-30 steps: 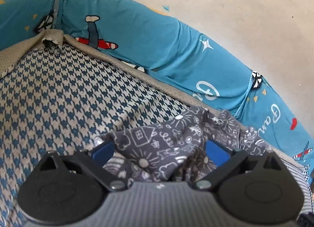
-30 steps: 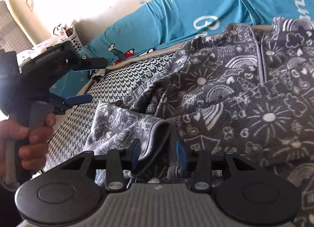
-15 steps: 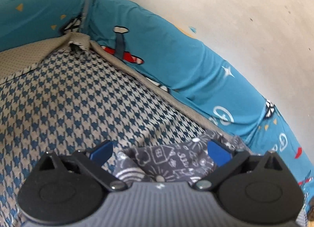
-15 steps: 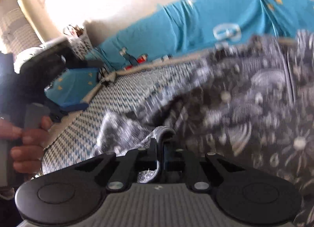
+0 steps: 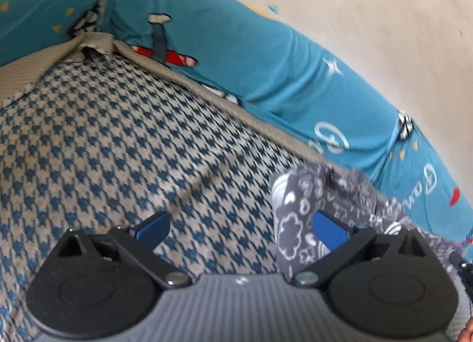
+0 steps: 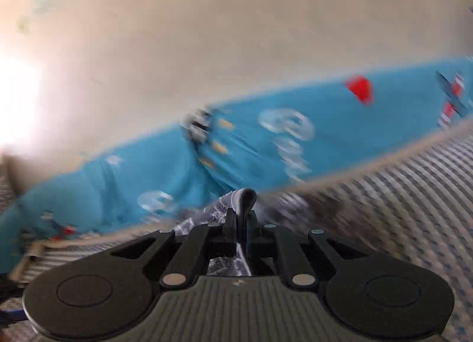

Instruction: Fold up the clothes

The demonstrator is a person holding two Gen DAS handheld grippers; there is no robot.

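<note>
Right tongs (image 6: 241, 223) are clamped tight on a fold of the grey doodle-print garment (image 6: 239, 203) — that view is badly blurred. Left tongs (image 5: 239, 225) gape wide over the houndstooth mattress (image 5: 103, 140), empty — the garment (image 5: 298, 217) lies at their right finger, near the blue bumper (image 5: 266, 75).

White looping script runs along the blue bumper (image 5: 266, 75) beyond the left tool; only "G" and "Gan" can be read.

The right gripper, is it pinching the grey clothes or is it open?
Shut. The right gripper has its jaws squeezed together on a fold of the grey patterned garment, which sticks up between them.
</note>
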